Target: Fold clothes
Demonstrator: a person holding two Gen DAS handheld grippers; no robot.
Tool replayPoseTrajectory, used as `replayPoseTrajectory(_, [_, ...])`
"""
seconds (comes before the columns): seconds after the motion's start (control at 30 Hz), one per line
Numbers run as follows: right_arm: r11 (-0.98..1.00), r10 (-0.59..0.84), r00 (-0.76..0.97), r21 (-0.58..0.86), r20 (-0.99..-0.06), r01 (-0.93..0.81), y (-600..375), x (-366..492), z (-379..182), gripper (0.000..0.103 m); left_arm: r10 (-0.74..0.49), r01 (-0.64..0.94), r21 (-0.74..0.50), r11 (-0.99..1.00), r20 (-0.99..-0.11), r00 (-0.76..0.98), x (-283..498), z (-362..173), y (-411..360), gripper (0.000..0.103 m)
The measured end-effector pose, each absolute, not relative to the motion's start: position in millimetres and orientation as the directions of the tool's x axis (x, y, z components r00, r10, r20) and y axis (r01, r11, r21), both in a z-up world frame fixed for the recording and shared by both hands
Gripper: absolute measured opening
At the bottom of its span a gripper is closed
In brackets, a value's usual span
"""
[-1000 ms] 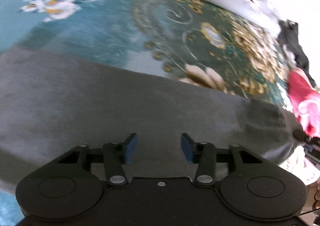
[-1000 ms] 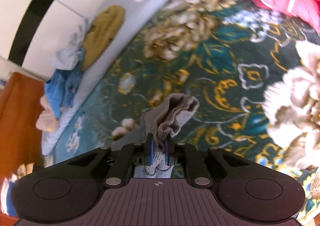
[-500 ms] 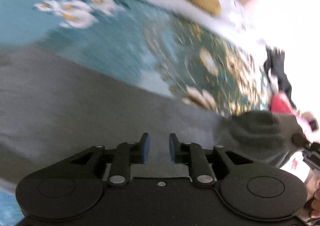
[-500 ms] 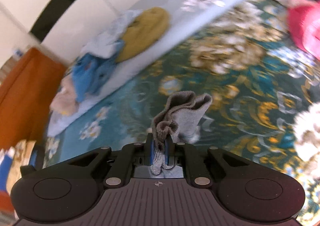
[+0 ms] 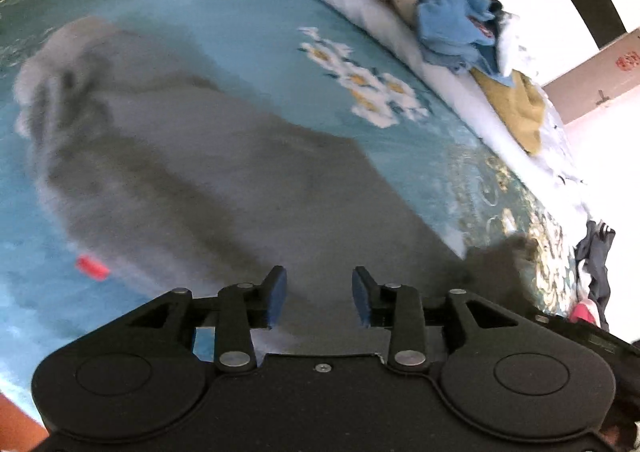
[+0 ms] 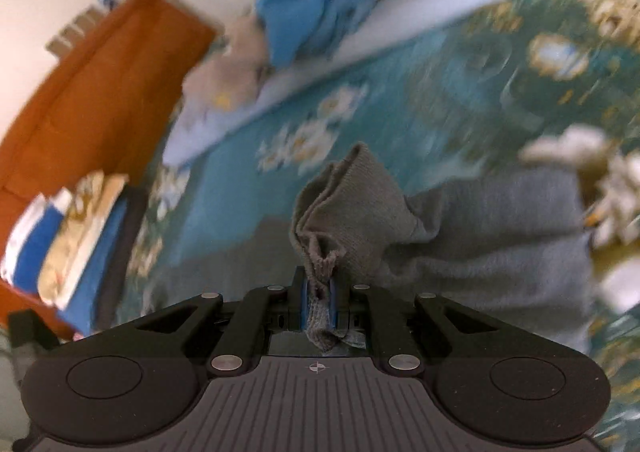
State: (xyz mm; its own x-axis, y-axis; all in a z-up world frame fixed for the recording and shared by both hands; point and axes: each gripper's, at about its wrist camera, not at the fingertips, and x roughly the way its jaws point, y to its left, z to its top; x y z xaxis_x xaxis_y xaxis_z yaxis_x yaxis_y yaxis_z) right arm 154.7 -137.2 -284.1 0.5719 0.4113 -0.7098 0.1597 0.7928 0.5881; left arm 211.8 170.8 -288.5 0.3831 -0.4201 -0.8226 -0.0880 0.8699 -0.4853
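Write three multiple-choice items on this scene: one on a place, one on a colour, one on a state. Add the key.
1. Where does the blue garment lie?
A. on the pale strip at the bed's far edge
B. on the grey garment
C. between the left gripper's fingers

2. What colour is the garment in the right gripper?
A. pink
B. grey
C. yellow

3. How is the left gripper?
A. shut on cloth
B. shut, empty
C. open, empty

Key: A, it sits among the piled clothes there; B, grey knit bunches between the pads; C, a clear gap separates its fingers.

Teal floral bedspread [image 5: 248,32] w/ white daisies; pale quilt strip [image 6: 360,36] along far edge; orange-brown headboard [image 6: 92,92]; white walls, bright daylight.
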Motion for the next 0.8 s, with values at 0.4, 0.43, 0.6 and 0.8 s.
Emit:
replayPoseTrajectory(0.4, [0.878, 0.434, 0.412, 0.478, -0.801, 0.004, -57.6, 168.4, -304.6, 0.021, -0.439, -0.073, -0.498, 0.864, -0.818, 0.371, 219.5, -300.8, 181.8, 0.041])
replayPoseTrajectory(0.43, [0.871, 0.457, 0.401, 0.491, -0.794, -0.020, -55.6, 166.4, -302.2, 0.021, -0.444, -0.069, -0.502, 0.862, -0.815, 0.371, 221.6, -300.6, 181.1, 0.042])
replayPoseTrajectory(0.6, [0.898, 0.417, 0.437, 0.436, -0.797, -0.063, -69.7, 146.3, -277.5, 0.030, -0.503, 0.007, -0.539, 0.843, -0.783, 0.366, 238.2, -294.5, 168.5, 0.050])
replayPoseTrajectory(0.8, [0.921, 0.310, 0.438, 0.380, -0.844, 0.080, -108.2, 135.5, -287.4, 0.032, -0.556, 0.264, -0.496, 0.827, -0.790, 0.257, 268.6, -301.2, 112.2, 0.058])
